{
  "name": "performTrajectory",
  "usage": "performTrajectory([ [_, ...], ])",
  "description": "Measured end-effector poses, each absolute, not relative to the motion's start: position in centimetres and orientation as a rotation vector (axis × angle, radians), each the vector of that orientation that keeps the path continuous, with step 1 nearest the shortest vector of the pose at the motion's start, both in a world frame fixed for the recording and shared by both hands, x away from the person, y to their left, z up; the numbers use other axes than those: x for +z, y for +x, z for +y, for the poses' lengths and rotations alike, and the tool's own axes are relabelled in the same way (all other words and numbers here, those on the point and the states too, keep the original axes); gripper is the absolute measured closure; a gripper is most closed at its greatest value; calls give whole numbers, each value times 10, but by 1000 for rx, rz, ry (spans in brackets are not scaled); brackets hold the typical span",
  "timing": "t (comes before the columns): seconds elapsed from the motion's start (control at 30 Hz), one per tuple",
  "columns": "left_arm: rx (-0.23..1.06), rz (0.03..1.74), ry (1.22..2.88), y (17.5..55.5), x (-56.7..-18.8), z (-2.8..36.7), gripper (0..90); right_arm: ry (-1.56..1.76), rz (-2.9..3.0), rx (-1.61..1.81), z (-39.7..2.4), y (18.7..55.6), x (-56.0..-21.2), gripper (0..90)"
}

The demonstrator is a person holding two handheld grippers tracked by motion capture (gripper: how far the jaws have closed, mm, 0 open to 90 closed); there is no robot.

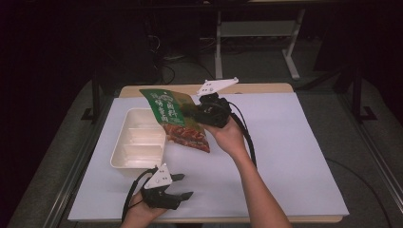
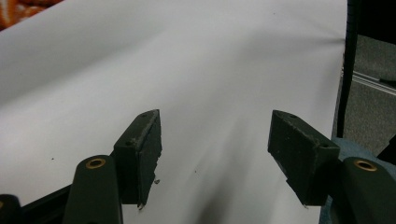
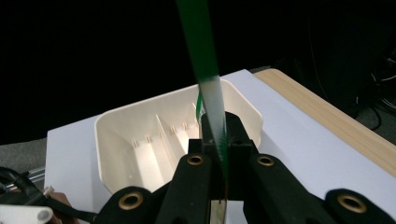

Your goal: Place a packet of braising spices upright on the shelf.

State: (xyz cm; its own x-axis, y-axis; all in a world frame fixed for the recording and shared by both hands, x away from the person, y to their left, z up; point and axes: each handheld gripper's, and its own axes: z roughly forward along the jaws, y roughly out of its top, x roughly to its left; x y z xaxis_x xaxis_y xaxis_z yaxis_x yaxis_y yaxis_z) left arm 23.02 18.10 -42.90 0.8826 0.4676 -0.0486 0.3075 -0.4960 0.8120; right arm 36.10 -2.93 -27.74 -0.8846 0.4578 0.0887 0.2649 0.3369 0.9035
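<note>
Right gripper (image 1: 190, 110) held above the table (image 1: 294, 142), its fingers (image 3: 212, 135) clenched on the edge of a green snack pouch (image 1: 173, 118); pouch is off the table surface, hanging tilted in the air, green printed top toward the far left, reddish lower part toward the near right. In the high view the pouch overlaps the right rim of a white divided tray (image 1: 138, 140), which sits on the white sheet at the left half of the table. Right gripper view: pouch seen edge-on as a thin green and white strip (image 3: 208, 79) rising from between the closed fingers, with the tray (image 3: 154, 135) beyond and below, its dividers visible, compartments empty. Left gripper (image 1: 183, 186) rests low at the near edge of the table, just in front of the tray and apart from it; its fingers (image 2: 140, 149) stand wide, released, with nothing between them. Left gripper view shows bare white sheet (image 2: 210, 70) ahead of the spread fingers and a corner of the pouch's orange print (image 2: 18, 11) at top left
</note>
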Motion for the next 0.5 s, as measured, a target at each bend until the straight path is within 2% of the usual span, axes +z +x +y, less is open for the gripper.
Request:
performTrajectory([
  [0.5,227,541,2138,229,-430,180,338,616,2422,1622,-1,372,-273,898],
])
